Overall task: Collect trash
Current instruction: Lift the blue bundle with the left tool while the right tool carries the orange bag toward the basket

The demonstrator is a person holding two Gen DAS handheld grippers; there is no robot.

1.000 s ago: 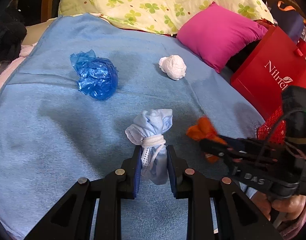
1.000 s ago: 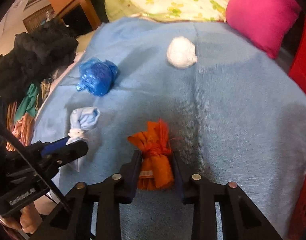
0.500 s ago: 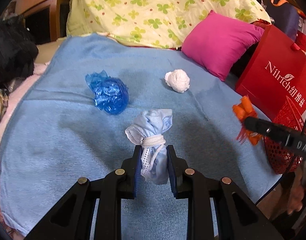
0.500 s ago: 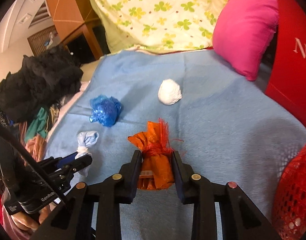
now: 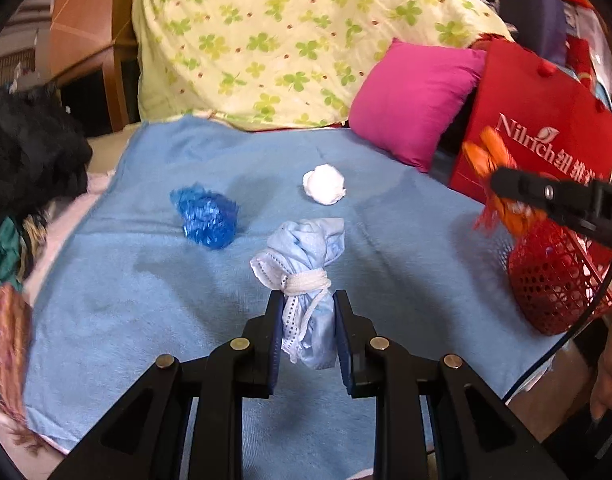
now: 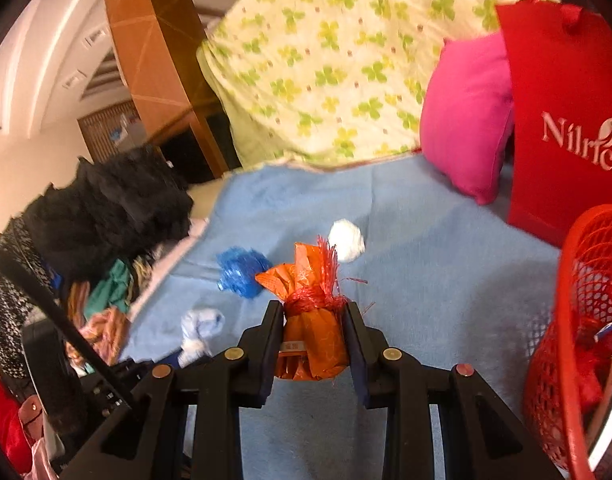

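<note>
My left gripper is shut on a light blue face-mask bundle tied with its white strap, held above the blue blanket. My right gripper is shut on an orange wrapper bundle tied with red string, held up beside the red mesh basket. In the left wrist view the right gripper holds the orange bundle above the basket. A crumpled blue plastic bag and a white paper ball lie on the blanket.
A pink pillow and a clover-print quilt sit at the back. A red Nilrich paper bag stands at the right behind the basket. Black and mixed clothes pile at the left edge.
Both grippers have risen from the blanket with their bundles. The right gripper has carried the orange bundle rightward, up over the red basket.
</note>
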